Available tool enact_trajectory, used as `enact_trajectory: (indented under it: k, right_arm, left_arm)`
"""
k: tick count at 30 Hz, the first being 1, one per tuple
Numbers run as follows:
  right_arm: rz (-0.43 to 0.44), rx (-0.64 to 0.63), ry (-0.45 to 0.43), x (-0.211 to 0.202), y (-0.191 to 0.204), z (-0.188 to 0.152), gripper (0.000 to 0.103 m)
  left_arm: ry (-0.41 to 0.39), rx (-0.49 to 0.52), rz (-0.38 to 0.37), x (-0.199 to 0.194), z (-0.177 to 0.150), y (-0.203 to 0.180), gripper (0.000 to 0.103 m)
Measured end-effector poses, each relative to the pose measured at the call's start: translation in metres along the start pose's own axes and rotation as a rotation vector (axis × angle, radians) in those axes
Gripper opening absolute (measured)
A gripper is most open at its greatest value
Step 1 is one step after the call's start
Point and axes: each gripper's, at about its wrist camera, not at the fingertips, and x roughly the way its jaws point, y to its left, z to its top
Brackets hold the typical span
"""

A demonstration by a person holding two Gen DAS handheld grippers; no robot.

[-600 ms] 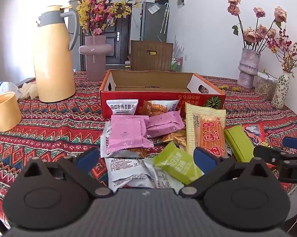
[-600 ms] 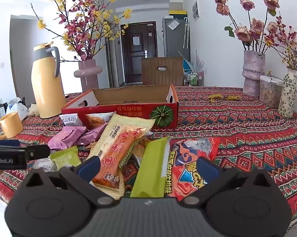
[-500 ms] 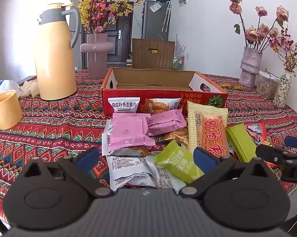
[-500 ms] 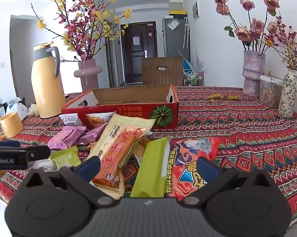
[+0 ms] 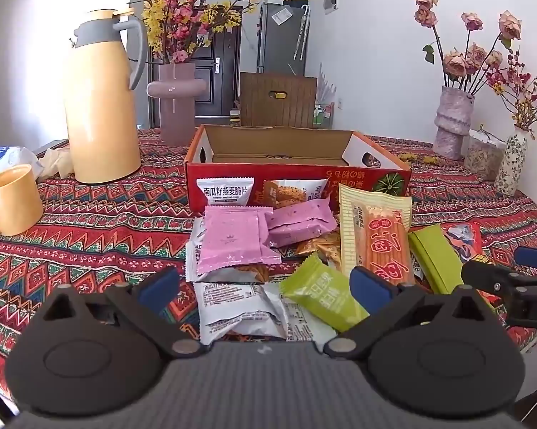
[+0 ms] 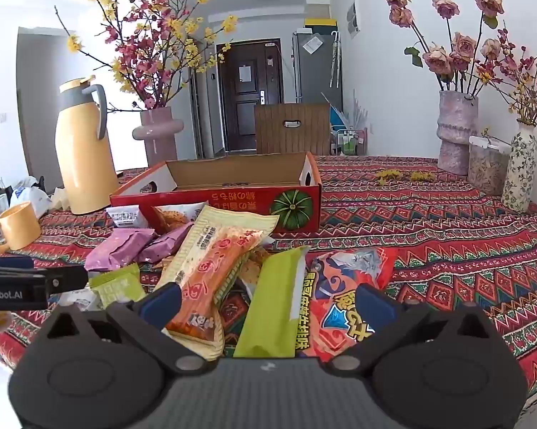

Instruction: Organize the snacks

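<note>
A heap of snack packets lies on the patterned tablecloth in front of an open red cardboard box (image 5: 297, 175) (image 6: 232, 203). Nearest my left gripper (image 5: 265, 286) are a pink packet (image 5: 232, 239), a white packet (image 5: 236, 307) and a green packet (image 5: 322, 296). My right gripper (image 6: 268, 300) hovers over a long orange-and-yellow packet (image 6: 215, 268), a green pack (image 6: 272, 307) and a red bag (image 6: 340, 296). Both grippers stand wide open, above the heap, holding nothing. Each gripper's tip shows at the edge of the other's view.
A yellow thermos jug (image 5: 100, 107) and a yellow mug (image 5: 11, 203) stand at the left. A mauve vase of blossoms (image 5: 177, 100) is behind the box. Vases of dried roses (image 6: 456, 128) and a lidded jar (image 6: 486, 168) line the right wall.
The left wrist view has tilted down slightly and crept forward, so the packets sit a little higher. The right wrist view is unchanged.
</note>
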Motion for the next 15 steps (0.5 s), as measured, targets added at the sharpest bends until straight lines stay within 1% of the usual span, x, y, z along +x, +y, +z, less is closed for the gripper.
enact_trajectory:
  k: [15]
  right_arm:
    - [0.000, 0.001, 0.001, 0.0011, 0.0005, -0.0006, 0.103]
  left_arm:
    - [-0.005, -0.007, 0.002, -0.0015, -0.0005, 0.0004, 0.103]
